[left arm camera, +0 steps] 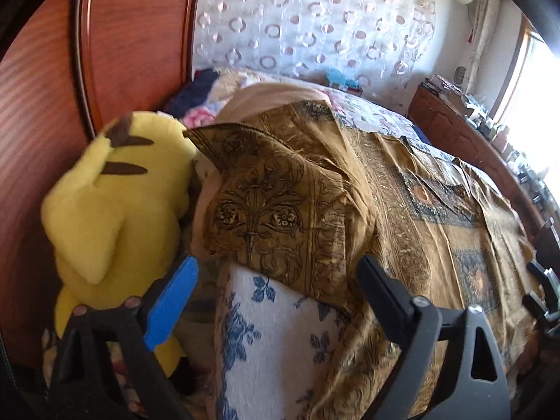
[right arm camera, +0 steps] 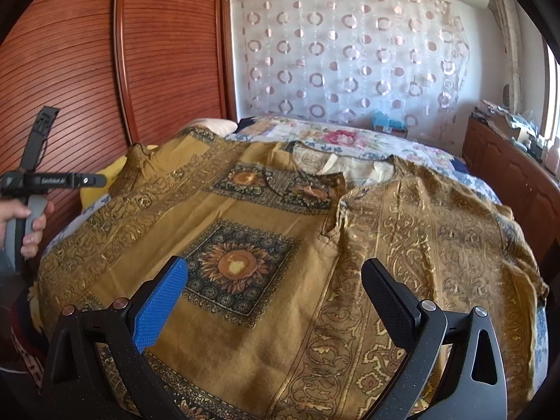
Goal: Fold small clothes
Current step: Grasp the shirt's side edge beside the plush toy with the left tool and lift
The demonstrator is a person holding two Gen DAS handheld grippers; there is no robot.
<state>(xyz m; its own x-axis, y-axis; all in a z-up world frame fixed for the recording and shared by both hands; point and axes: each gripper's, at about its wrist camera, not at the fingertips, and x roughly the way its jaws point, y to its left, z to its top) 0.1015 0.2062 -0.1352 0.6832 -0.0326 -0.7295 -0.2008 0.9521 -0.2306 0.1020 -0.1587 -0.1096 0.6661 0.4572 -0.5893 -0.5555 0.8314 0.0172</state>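
On the bed [right arm camera: 402, 143], between a wooden wardrobe [right arm camera: 105, 70] and a circle-patterned curtain [right arm camera: 350, 52], the ochre garment [right arm camera: 266, 231] lies spread. A yellow plush toy [left arm camera: 115, 203] sits beside its raised sleeve. The left gripper [left arm camera: 276, 273] and right gripper [right arm camera: 276, 280] are both wide apart, holding nothing.

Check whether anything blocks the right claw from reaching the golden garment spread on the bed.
Nothing visible does. The right claw hangs open directly above the golden garment, with only air between them.
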